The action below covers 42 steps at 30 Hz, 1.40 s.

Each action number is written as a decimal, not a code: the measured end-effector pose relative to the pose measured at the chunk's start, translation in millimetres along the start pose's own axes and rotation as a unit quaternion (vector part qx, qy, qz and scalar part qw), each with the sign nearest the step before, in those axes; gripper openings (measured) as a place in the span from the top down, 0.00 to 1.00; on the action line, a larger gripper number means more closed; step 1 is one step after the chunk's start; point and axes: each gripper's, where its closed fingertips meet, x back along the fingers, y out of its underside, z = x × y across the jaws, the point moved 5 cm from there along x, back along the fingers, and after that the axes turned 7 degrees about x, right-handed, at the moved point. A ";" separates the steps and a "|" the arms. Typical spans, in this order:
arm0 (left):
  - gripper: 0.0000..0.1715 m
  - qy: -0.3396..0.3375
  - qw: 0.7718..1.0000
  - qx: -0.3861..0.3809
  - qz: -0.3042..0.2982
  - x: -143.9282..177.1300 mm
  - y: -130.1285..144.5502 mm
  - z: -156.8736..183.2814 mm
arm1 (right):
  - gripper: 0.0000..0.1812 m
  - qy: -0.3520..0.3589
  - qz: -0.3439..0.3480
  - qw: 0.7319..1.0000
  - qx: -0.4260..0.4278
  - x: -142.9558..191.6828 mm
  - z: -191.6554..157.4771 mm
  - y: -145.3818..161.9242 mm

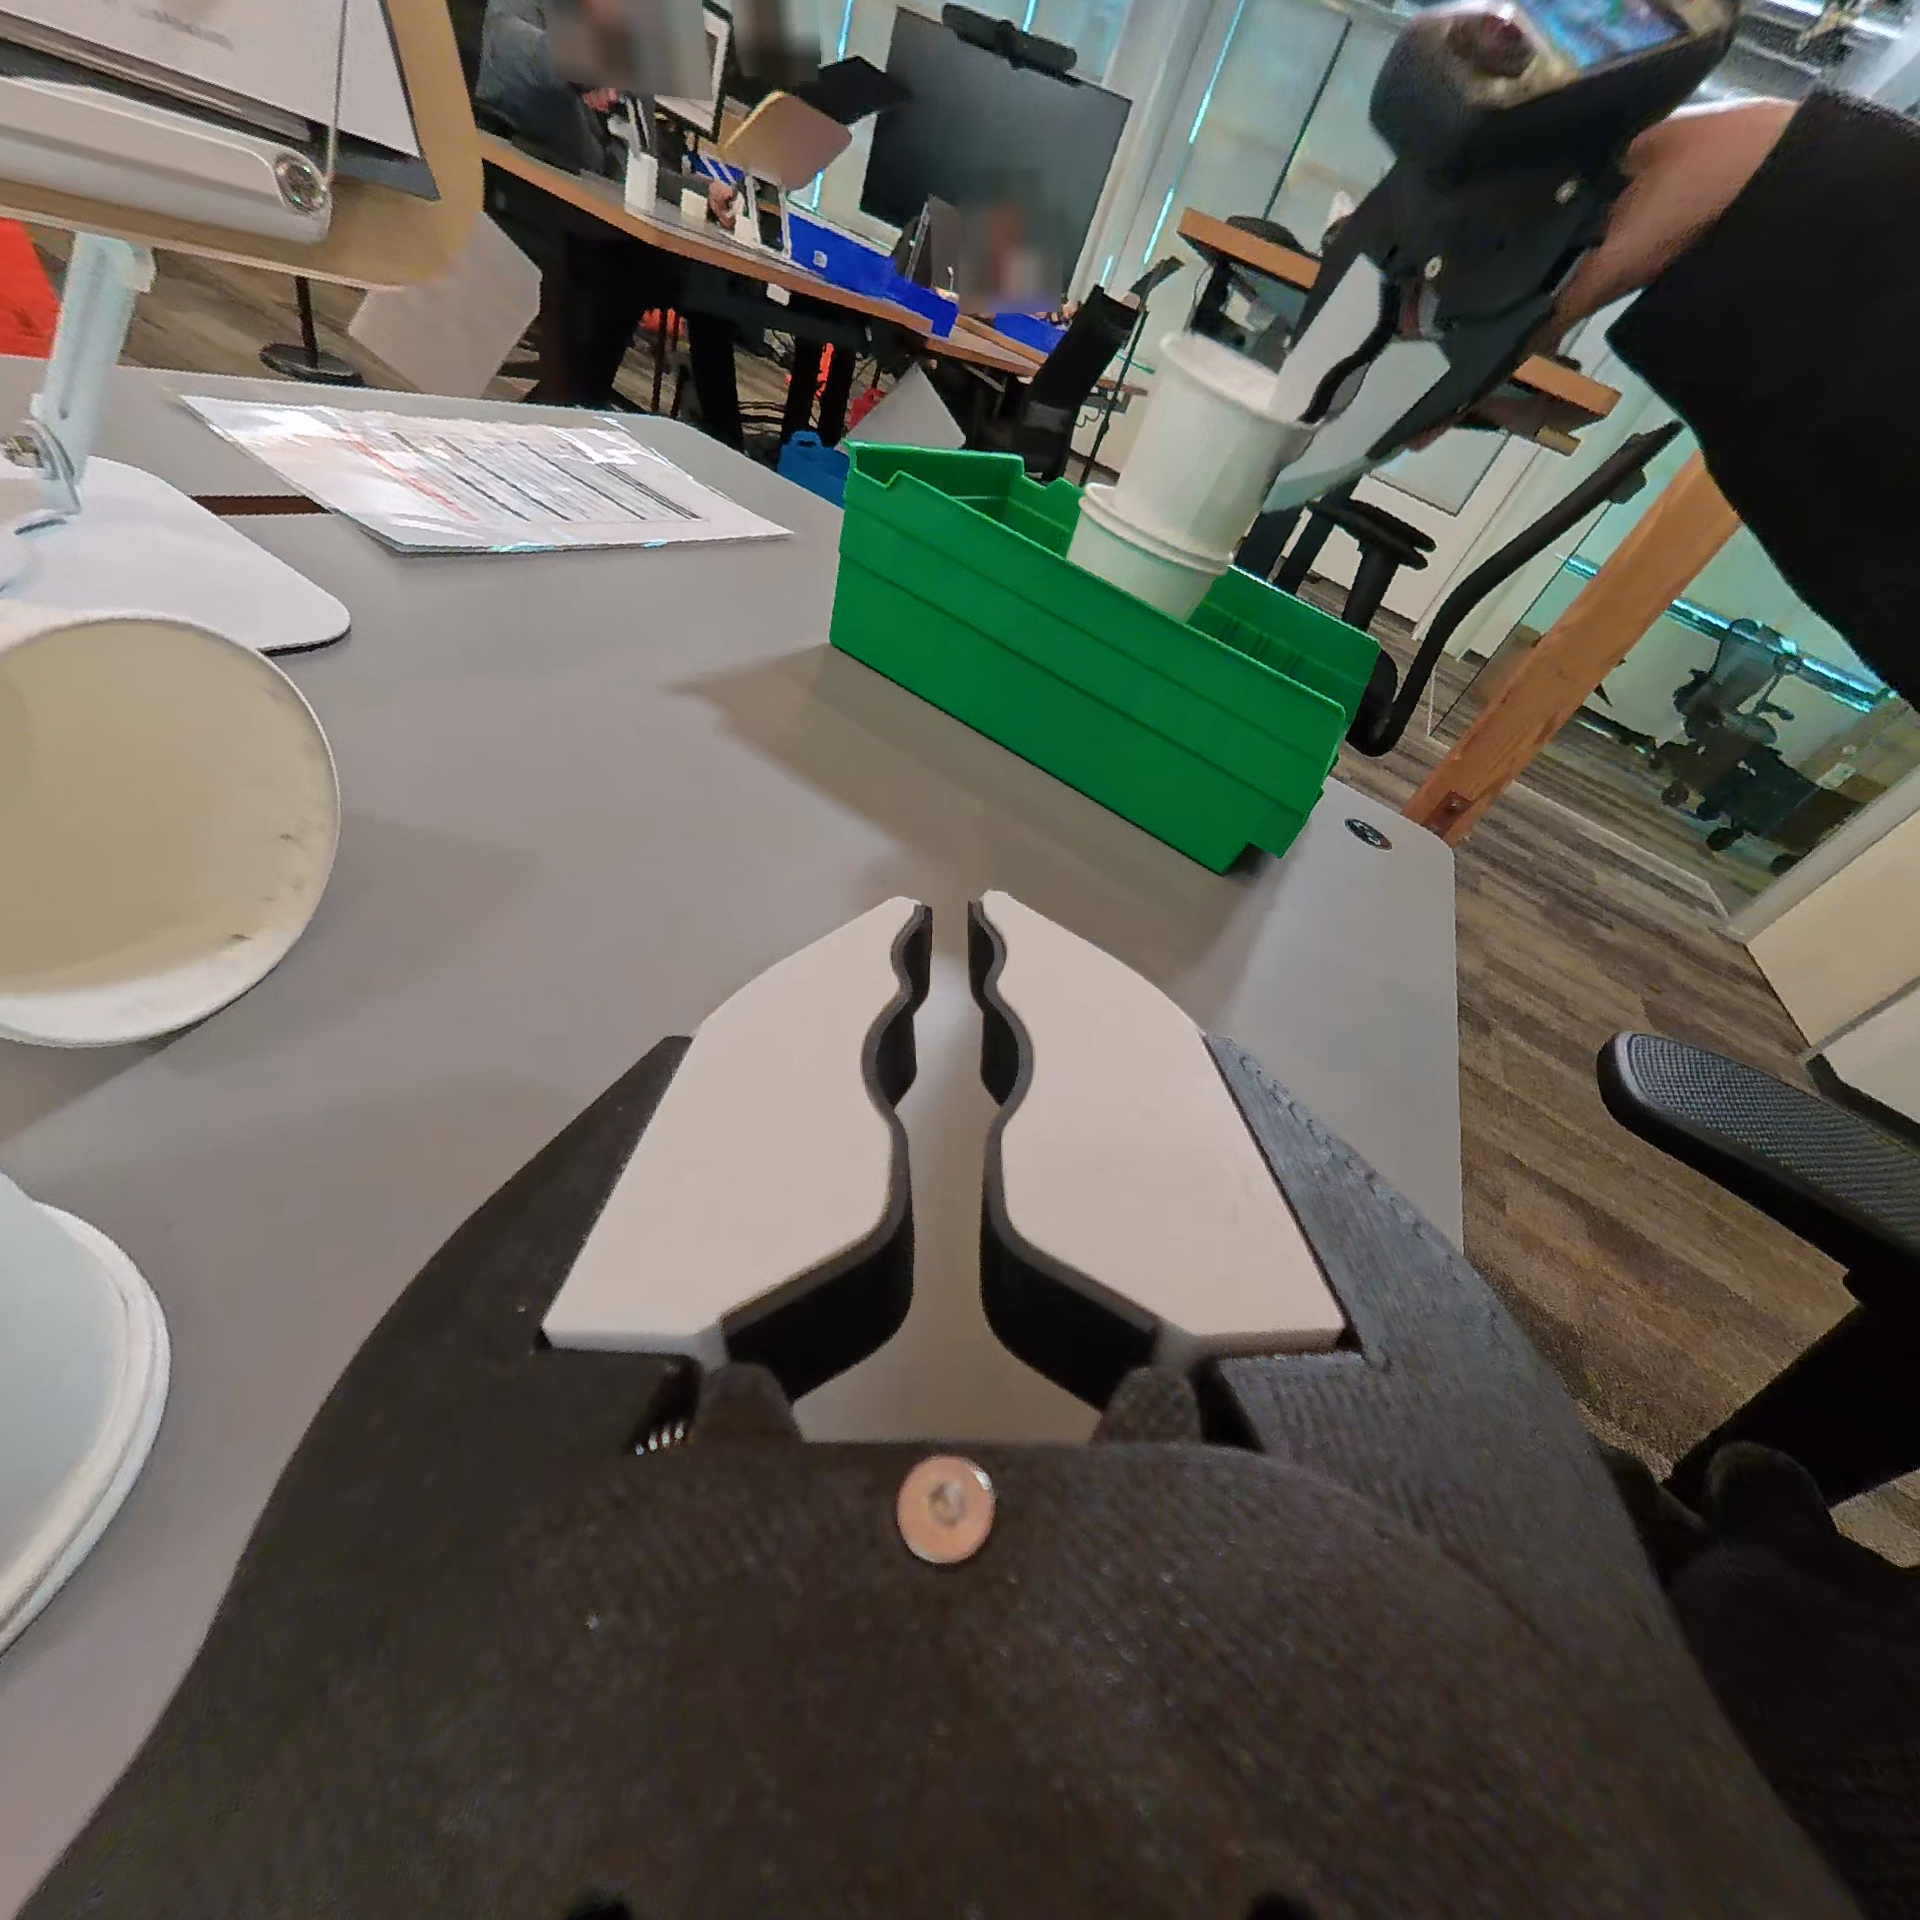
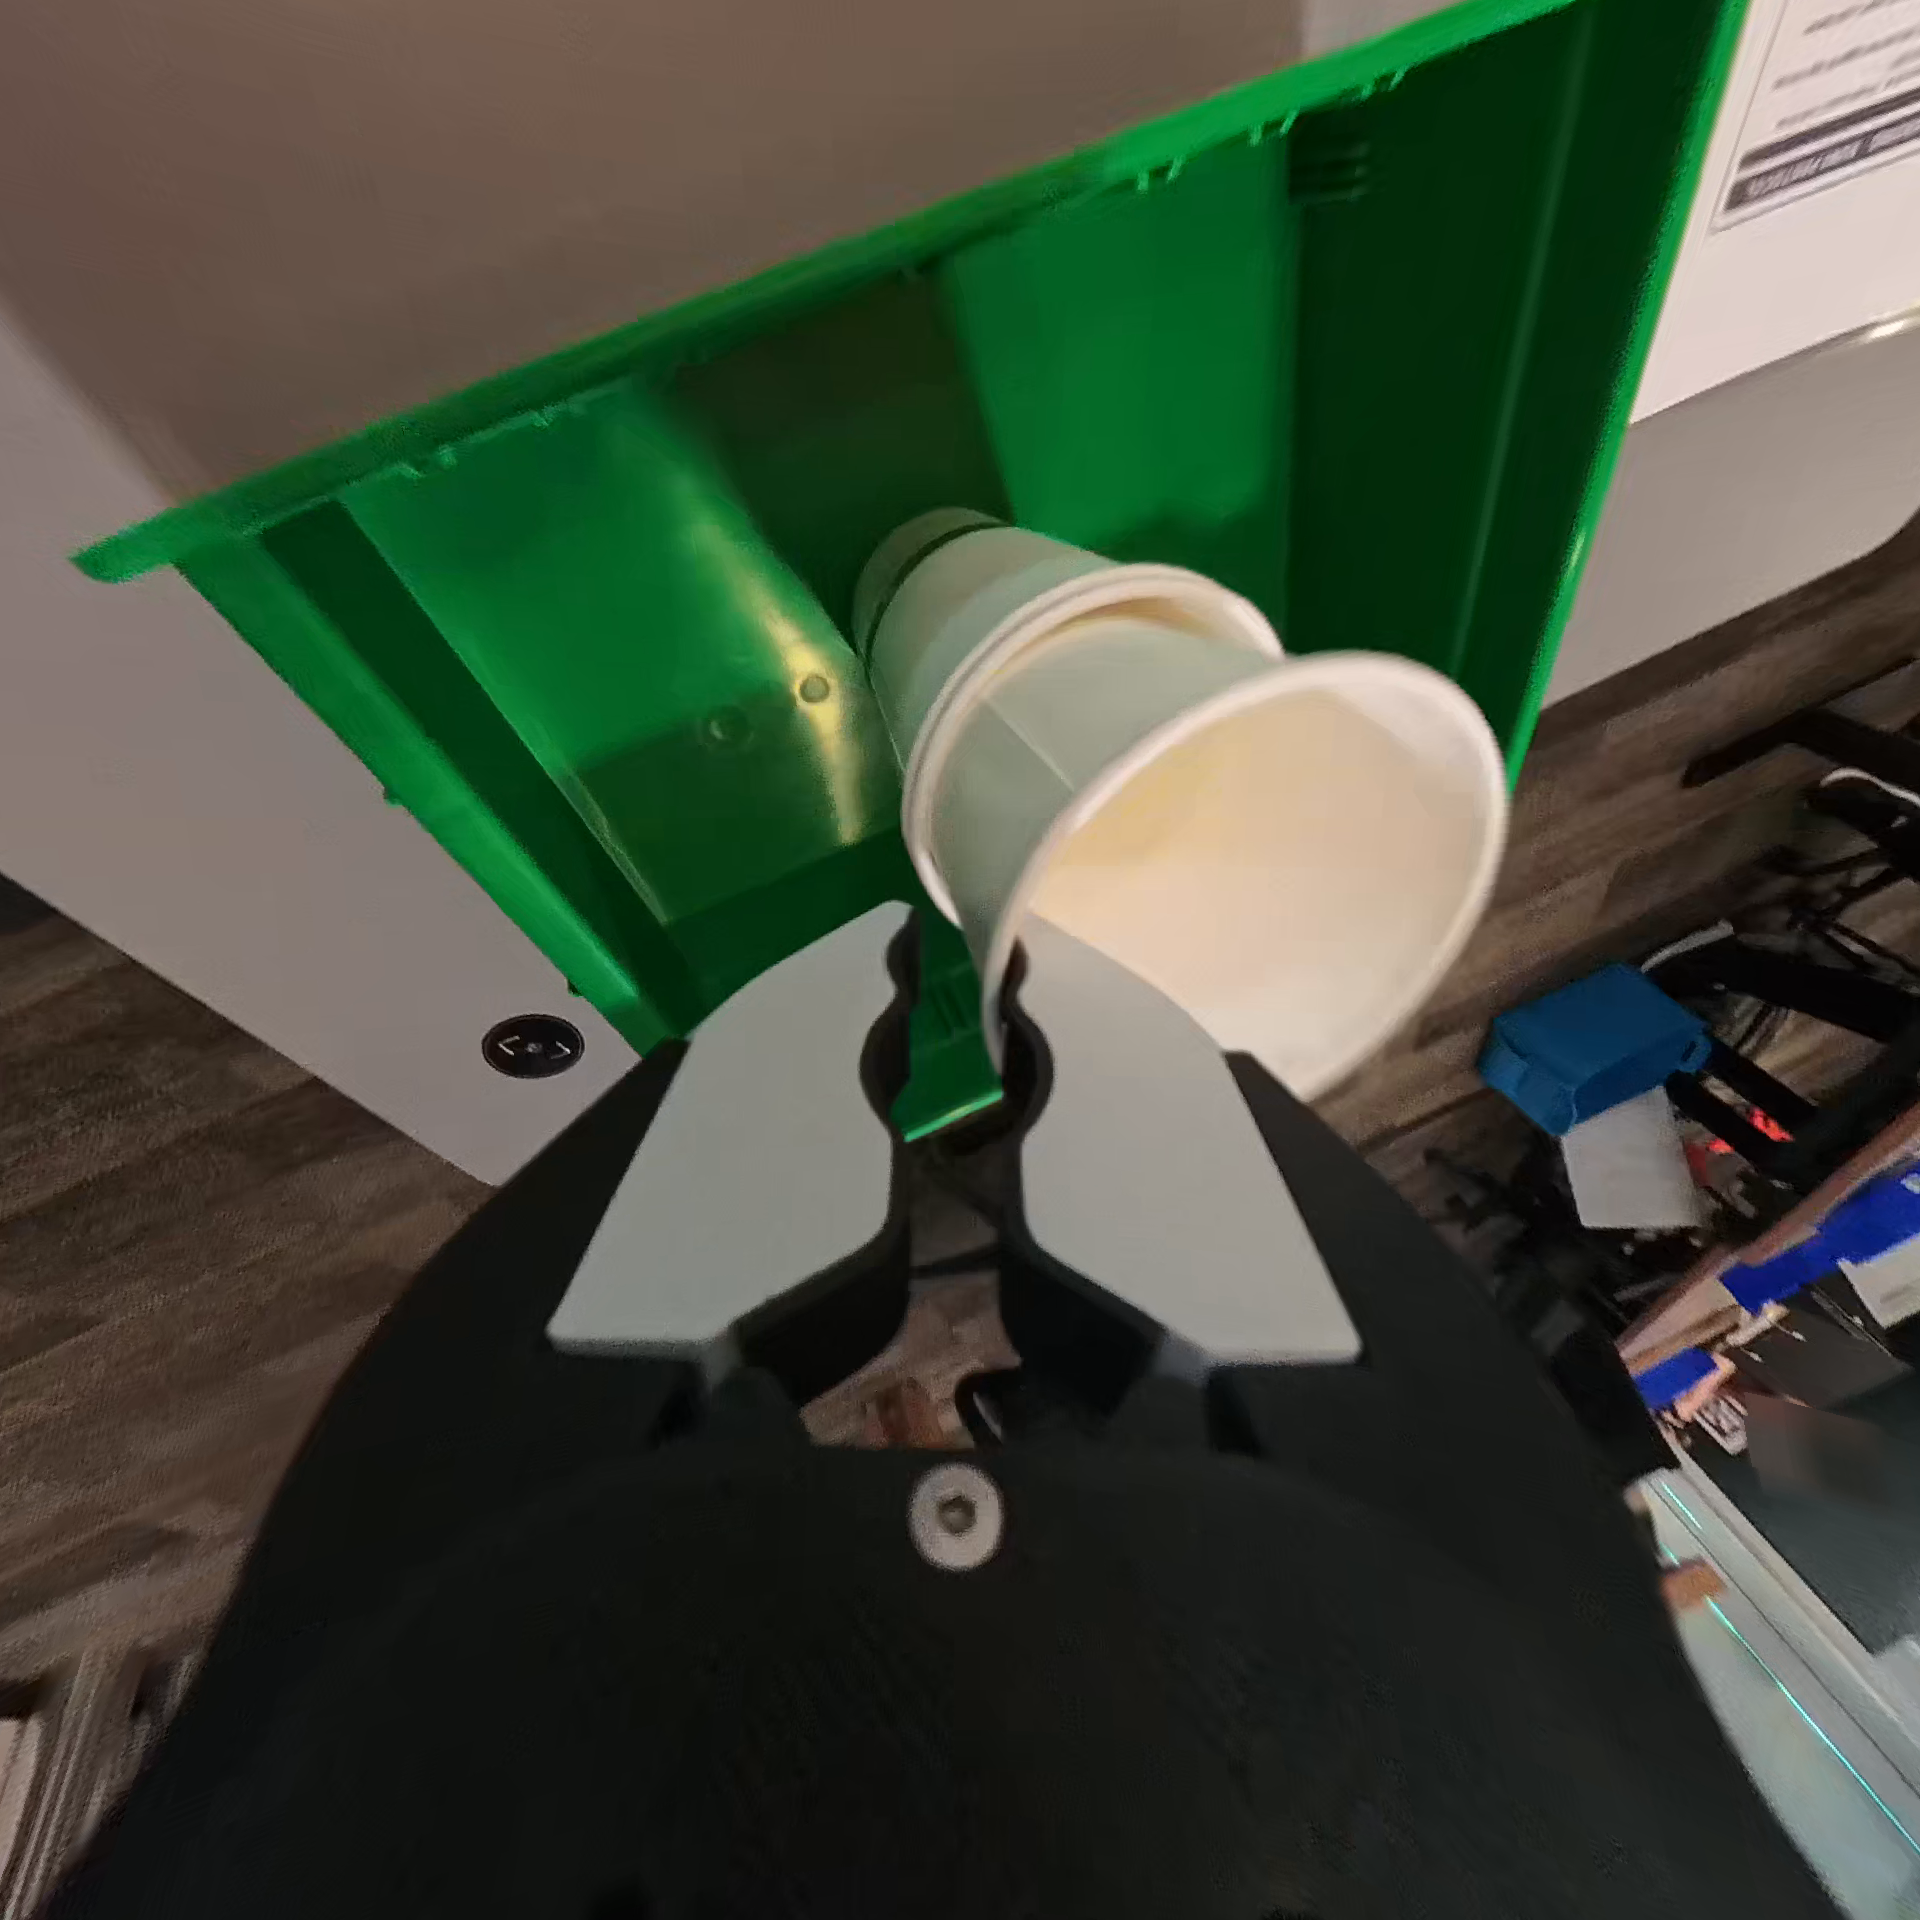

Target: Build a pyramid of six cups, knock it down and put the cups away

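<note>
My right gripper (image 2: 961, 935) is shut on the rim of a white paper cup (image 2: 1247, 831). That cup is tilted and nested in a stack of white cups (image 2: 966, 623) whose bottom sits inside a green plastic bin (image 2: 1143, 364). In the left wrist view the right gripper (image 1: 1320, 436) holds the top cup (image 1: 1205, 436) over the green bin (image 1: 1039, 665), with a hand and dark sleeve behind it. My left gripper (image 1: 948, 914) hovers low over the grey table (image 1: 623, 779), its jaws nearly together with nothing between them. Another white paper cup (image 1: 135, 821) lies on its side to the left of it.
A printed sheet (image 1: 488, 478) lies at the back of the table beside a white stand base (image 1: 156, 571). A white rounded object (image 1: 62, 1382) is at the lower left edge. The table ends just past the bin; a black chair armrest (image 1: 1766, 1132) is to the right.
</note>
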 end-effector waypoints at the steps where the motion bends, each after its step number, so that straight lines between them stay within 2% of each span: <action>1: 0.96 0.000 1.000 0.001 0.002 0.3 -0.5 -0.3 | 0.90 -0.001 -0.014 1.000 0.001 -2.6 0.0 0.9; 5: 0.96 0.002 1.000 0.004 0.001 0.7 -0.8 -1.3 | 0.81 -0.014 -0.005 1.000 -0.028 -5.1 -0.1 0.0; 9: 0.96 0.002 1.000 0.008 0.000 0.7 -0.3 -2.9 | 0.81 0.012 0.021 0.999 -0.044 -0.8 1.1 2.8; 12: 0.96 0.001 1.000 0.008 0.000 0.7 -0.2 -2.8 | 0.81 0.044 0.073 0.995 -0.054 10.4 -3.6 -6.1; 15: 0.96 0.000 1.000 0.010 -0.002 -0.1 1.1 -2.6 | 0.78 0.100 0.145 0.982 -0.062 36.5 -11.3 -25.0; 19: 0.96 -0.002 1.000 0.009 -0.009 -2.5 5.1 -1.6 | 0.78 0.186 0.266 0.942 -0.088 78.1 -28.1 -62.4; 23: 0.96 -0.012 1.000 -0.010 -0.019 -4.4 8.2 0.4 | 0.80 0.178 0.411 0.880 -0.158 96.5 -68.1 -111.7; 25: 0.96 -0.022 0.999 -0.021 -0.025 -4.9 9.7 0.8 | 0.82 0.156 0.478 0.841 -0.198 89.9 -93.0 -139.2; 27: 0.96 -0.030 0.999 -0.034 -0.029 -5.1 11.1 1.9 | 0.82 0.128 0.515 0.811 -0.245 70.3 -115.5 -165.7; 31: 0.96 -0.046 0.996 -0.061 -0.035 -5.6 12.7 3.4 | 0.80 0.059 0.536 0.783 -0.310 22.3 -154.5 -214.6; 34: 0.96 -0.050 0.995 -0.082 -0.042 -5.9 12.5 4.9 | 0.78 0.009 0.534 0.791 -0.299 2.6 -178.1 -241.9; 37: 0.96 -0.059 0.993 -0.092 -0.032 -4.8 9.1 3.9 | 0.77 0.043 0.528 0.800 -0.281 -5.2 -177.9 -249.4; 39: 0.96 -0.063 0.994 -0.085 -0.030 -4.3 8.4 1.7 | 0.78 0.067 0.533 0.792 -0.291 -7.6 -170.9 -247.4; 42: 0.96 -0.081 0.994 -0.075 -0.027 -1.5 8.4 -5.3 | 0.77 0.040 0.544 0.766 -0.340 -10.8 -162.6 -244.1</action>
